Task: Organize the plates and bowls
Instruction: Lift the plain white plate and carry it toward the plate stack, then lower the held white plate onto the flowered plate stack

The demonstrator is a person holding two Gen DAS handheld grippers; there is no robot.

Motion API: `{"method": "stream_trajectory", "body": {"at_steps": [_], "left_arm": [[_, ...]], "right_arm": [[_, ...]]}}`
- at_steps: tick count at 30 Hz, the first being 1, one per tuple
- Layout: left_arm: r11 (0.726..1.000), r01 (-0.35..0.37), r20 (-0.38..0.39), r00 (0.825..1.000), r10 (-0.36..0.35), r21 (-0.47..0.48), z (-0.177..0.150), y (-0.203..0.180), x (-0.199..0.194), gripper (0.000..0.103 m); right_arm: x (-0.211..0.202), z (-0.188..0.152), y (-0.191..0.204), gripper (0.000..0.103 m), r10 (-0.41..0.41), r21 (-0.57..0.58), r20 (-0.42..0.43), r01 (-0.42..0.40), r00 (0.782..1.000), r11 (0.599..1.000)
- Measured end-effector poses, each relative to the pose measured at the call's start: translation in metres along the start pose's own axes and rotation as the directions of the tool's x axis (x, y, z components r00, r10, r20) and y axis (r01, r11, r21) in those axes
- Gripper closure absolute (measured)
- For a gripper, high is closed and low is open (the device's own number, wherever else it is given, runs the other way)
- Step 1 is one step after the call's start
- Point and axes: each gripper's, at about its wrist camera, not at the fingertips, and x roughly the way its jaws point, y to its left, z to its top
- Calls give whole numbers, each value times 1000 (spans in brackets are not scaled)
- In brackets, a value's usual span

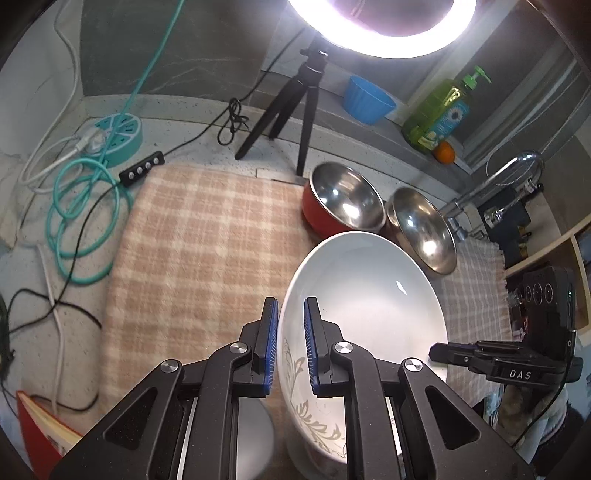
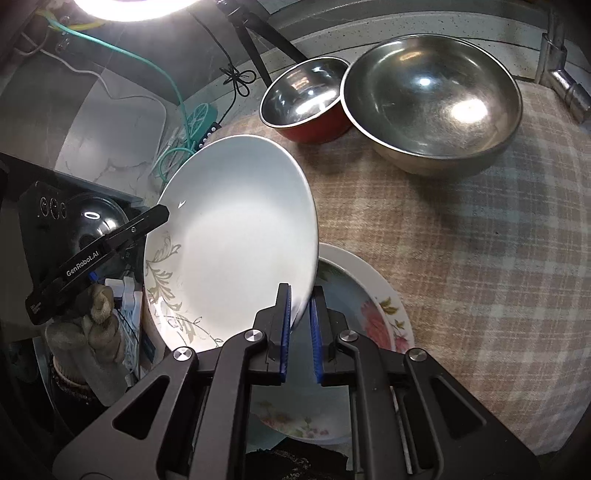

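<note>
The left tool [image 1: 291, 325] is clamped on the near rim of a white plate [image 1: 369, 295] with a grey leaf pattern, one blue pad on each face of the rim; the right tool [image 2: 301, 306] is clamped on the opposite rim of the same plate, which shows tilted at centre left of the right wrist frame; the plate hangs between the two tools, lifted clear of the checked cloth [image 1: 199, 240] that covers the table [image 1: 207, 147]. In the right wrist frame a flowered plate [image 2: 373, 317] lies flat on the cloth at lower centre, just beneath the raised plate's edge. A red bowl [image 2: 306, 103] with a steel inside and a larger steel bowl [image 2: 432, 103] stand upright side by side on the cloth in the upper part of that frame, their rims touching or nearly so. In the left wrist frame a ring light [image 1: 380, 26] on a black tripod [image 1: 291, 107] glares at top centre; a blue bowl [image 1: 367, 98] sits on a ledge at upper right.
</note>
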Motion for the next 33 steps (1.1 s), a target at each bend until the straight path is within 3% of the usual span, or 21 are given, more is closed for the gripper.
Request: {"method": "stream_trajectory", "body": {"at_steps": [6,18,33], "left_arm": [[999,7,7,1000,-7,-38,-30,-17,-2,91],[996,-51,35,998,54,-78,-85,-42,-4,91],[986,-85,8,996,87,-141,-116,-38,4,91]], "right_arm": [[-7,-17,-19,93,-9,-24,-38,8,999,1000],[-8,-38,-42,93,-23,-56,-84,18,996,998],[-1,-42,-36,93,-96,-163,-77,82,992,983]]}}
